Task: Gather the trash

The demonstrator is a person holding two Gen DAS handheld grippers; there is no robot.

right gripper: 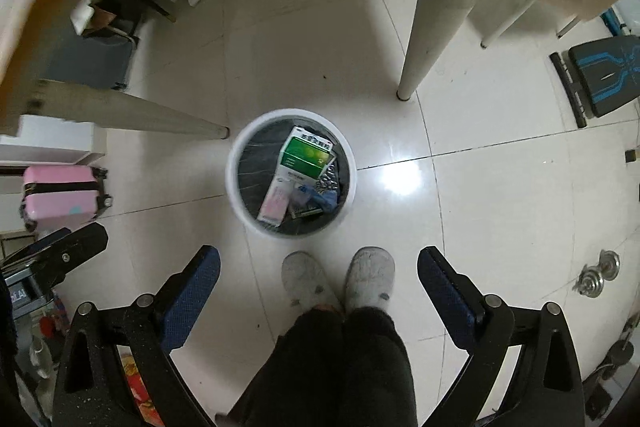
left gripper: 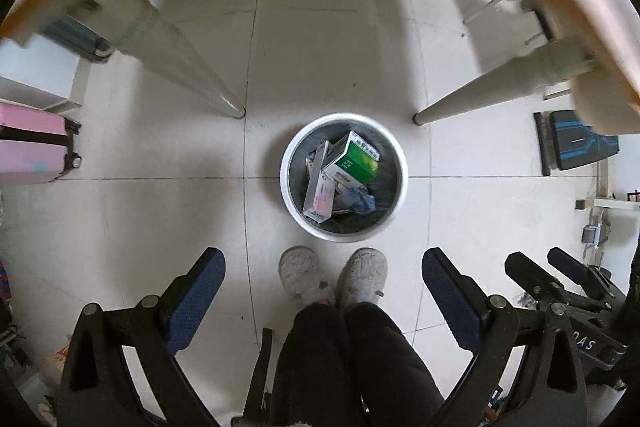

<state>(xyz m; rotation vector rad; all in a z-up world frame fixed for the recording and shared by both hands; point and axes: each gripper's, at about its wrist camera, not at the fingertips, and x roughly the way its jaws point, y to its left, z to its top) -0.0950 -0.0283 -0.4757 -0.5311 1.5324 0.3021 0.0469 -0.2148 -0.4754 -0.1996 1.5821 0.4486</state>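
A white round trash bin (left gripper: pixel 290 195) stands on the tiled floor, seen from above; it also shows in the right wrist view (right gripper: pixel 232 183). Inside lie a green and white box (left gripper: pixel 354 161), a pink and white box (left gripper: pixel 322 195) and crumpled blue trash (left gripper: pixel 362 201). The green box (right gripper: pixel 306 157) and the pink box (right gripper: pixel 274 205) show in the right wrist view too. My left gripper (left gripper: pixel 322 271) is open and empty, held high above the floor. My right gripper (right gripper: pixel 318 269) is open and empty beside it, and shows at the left view's right edge (left gripper: pixel 560 267).
The person's grey slippers (left gripper: pixel 332 277) stand just before the bin. Two pale table legs (left gripper: pixel 188 67) (left gripper: pixel 492 91) flank it under a tabletop edge. A pink suitcase (left gripper: pixel 32 143) is at left, a black and blue bench (right gripper: pixel 604 75) at right, and boxes and clutter at the far wall.
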